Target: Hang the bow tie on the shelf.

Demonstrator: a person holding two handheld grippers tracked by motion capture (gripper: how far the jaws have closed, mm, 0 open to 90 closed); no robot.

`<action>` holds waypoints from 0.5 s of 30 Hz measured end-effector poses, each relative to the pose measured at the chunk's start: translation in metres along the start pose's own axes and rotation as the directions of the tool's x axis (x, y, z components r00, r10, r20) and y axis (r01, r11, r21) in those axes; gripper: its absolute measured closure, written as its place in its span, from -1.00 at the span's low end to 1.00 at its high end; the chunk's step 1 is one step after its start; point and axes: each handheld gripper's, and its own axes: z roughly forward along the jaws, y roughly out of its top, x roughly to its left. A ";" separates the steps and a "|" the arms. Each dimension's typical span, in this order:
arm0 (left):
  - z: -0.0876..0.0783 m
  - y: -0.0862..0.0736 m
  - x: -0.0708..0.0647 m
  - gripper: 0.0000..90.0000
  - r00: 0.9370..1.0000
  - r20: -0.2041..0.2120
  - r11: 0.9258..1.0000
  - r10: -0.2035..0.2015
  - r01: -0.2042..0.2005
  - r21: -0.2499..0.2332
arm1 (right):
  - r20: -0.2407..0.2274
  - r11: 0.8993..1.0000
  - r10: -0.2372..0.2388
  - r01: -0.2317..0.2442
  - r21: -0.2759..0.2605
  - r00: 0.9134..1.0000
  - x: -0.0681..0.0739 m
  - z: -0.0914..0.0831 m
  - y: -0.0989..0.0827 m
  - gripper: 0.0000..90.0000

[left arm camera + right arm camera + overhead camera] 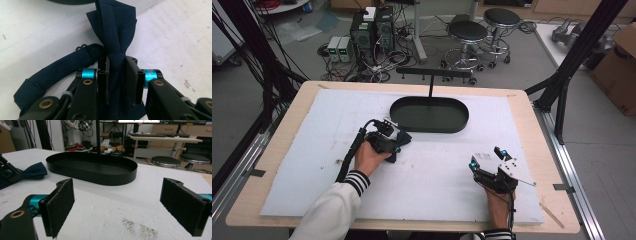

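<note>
Left tongs [117, 77] clamp the bow tie's [115, 27] knot.

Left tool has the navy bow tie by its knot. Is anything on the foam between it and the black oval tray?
Nothing visible. The bow tie lies just short of the tray, with bare white foam between them. The left tool is shut on the knot.

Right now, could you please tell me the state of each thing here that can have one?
left gripper: shut on the bow tie's knot.
bow tie: navy, lying on the white board, pinched at its middle.
right gripper: open, nothing between its pads.
black tray: empty, upright on the board.
</note>
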 end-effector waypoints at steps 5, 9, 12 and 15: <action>-0.004 0.000 -0.001 0.65 1.000 0.029 0.999 -0.008 0.009 -0.042 | 0.001 1.000 -0.003 0.003 0.001 1.000 0.000 0.000 0.000 -0.75; -0.010 0.001 -0.001 0.65 0.998 0.057 0.996 -0.011 0.016 -0.087 | 0.001 1.000 -0.004 0.004 0.001 1.000 0.000 0.000 0.000 -0.75; -0.014 0.002 0.000 0.65 0.998 0.065 0.993 -0.014 0.021 -0.114 | 0.001 1.000 -0.003 0.003 0.001 1.000 0.000 0.000 0.000 -0.75; -0.021 0.002 0.001 0.65 0.997 0.077 0.987 -0.013 0.025 -0.160 | 0.002 1.000 -0.004 0.004 0.001 1.000 0.000 0.000 0.000 -0.75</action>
